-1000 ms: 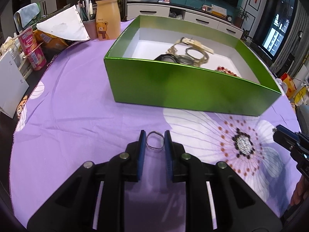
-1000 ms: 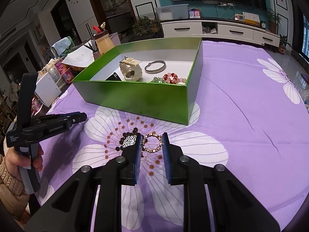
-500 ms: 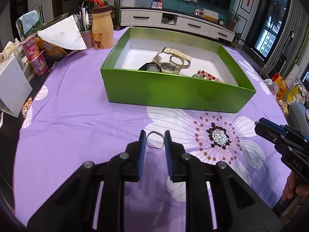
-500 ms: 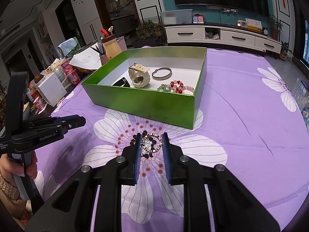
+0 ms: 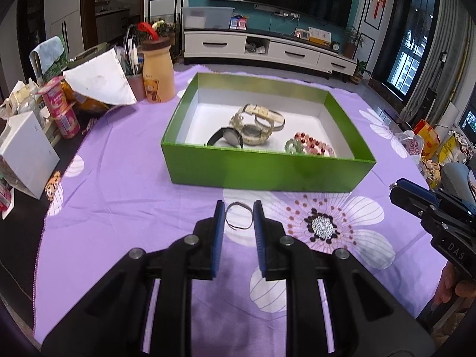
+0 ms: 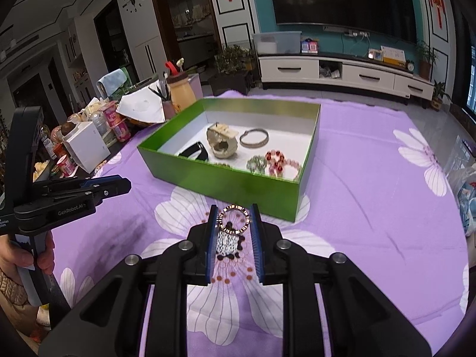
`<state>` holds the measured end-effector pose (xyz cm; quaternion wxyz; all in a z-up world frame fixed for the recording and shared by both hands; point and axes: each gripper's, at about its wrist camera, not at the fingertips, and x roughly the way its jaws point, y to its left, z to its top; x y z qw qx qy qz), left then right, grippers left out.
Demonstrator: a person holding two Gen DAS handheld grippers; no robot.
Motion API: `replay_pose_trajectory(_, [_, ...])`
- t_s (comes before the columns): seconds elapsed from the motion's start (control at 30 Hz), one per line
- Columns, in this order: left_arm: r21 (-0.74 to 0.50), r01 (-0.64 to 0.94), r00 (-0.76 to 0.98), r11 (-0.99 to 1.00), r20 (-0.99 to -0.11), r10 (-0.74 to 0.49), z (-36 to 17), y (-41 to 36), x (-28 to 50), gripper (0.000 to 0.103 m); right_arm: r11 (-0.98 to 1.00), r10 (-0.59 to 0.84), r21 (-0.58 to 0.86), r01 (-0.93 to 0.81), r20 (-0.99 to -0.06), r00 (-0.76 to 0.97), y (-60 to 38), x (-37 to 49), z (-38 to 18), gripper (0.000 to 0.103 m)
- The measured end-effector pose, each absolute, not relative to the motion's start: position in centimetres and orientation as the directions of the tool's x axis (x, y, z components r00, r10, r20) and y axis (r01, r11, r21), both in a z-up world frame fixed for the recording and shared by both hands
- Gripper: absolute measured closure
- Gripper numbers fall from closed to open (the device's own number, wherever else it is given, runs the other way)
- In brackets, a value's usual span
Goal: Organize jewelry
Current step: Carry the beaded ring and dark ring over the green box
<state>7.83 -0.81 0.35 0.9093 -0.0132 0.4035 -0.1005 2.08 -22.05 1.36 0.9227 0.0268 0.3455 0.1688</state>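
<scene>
The left gripper point(image 5: 238, 218) was clamped on a thin silver bangle point(image 5: 238, 215), its two blue pads pressing the bangle's sides, held clear above the purple flowered tablecloth point(image 5: 125, 184). The right gripper point(image 6: 233, 223) was clenched in the same way on a gold-toned ring bracelet point(image 6: 234, 219) with dark markings round its rim.

Ahead of both grippers sat the open green box point(image 5: 261, 169). From the left wrist view it lay straight in front, just beyond the bangle, and this view looked down on a black watch point(image 5: 227, 136) at the near wall, a pale watch point(image 5: 253, 122) behind it, and red beads point(image 5: 312, 145) with a green bead bracelet point(image 5: 293, 145) to the right. From the right wrist view the box stood ahead and slightly left, with one corner nearest the gripper; here a plain metal bangle point(image 6: 254, 137) showed lying flat and apart from the pale watch point(image 6: 221, 144), which the left view only showed overlapped.

Only the left view showed the right gripper's tip from the side, at the far right, with fingers point(image 5: 452, 285) on its handle. Only the right view showed the left gripper from the side, at the far left, held by a hand point(image 6: 26, 255). A bear-printed bottle point(image 5: 157, 71) stood beyond the box to the left.
</scene>
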Motion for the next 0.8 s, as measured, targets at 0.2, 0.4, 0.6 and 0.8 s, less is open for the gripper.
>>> replay_pose_trajectory(0.2, [-0.095,0.177,0.672,0.980,-0.716,-0.191,1.4,-0.9,8.4,0.084,0.945,0.320,0.146,-0.294,-0.607,0.727,-22.3,2.5,2.6,0.082])
replay_pose_trajectory(0.4, [-0.083,0.182,0.684,0.980,-0.705,-0.187,2.1,-1.1,9.2,0.084,0.945,0.317,0.130,-0.300,-0.591,0.742,-22.2,3.3,3.4,0.082])
replay_pose_trajectory(0.6, [-0.086,0.184,0.691,0.979,-0.697,-0.191,2.6,-1.1,10.3,0.084,0.944,0.318,0.118,-0.309,-0.579,0.751,-22.1,4.0,4.0,0.082])
replay_pose_trajectory(0.8, [-0.079,0.192,0.696,0.978,-0.692,-0.192,2.7,-1.6,11.3,0.084,0.945,0.313,0.110,-0.307,-0.572,0.758,-22.1,4.9,4.2,0.082])
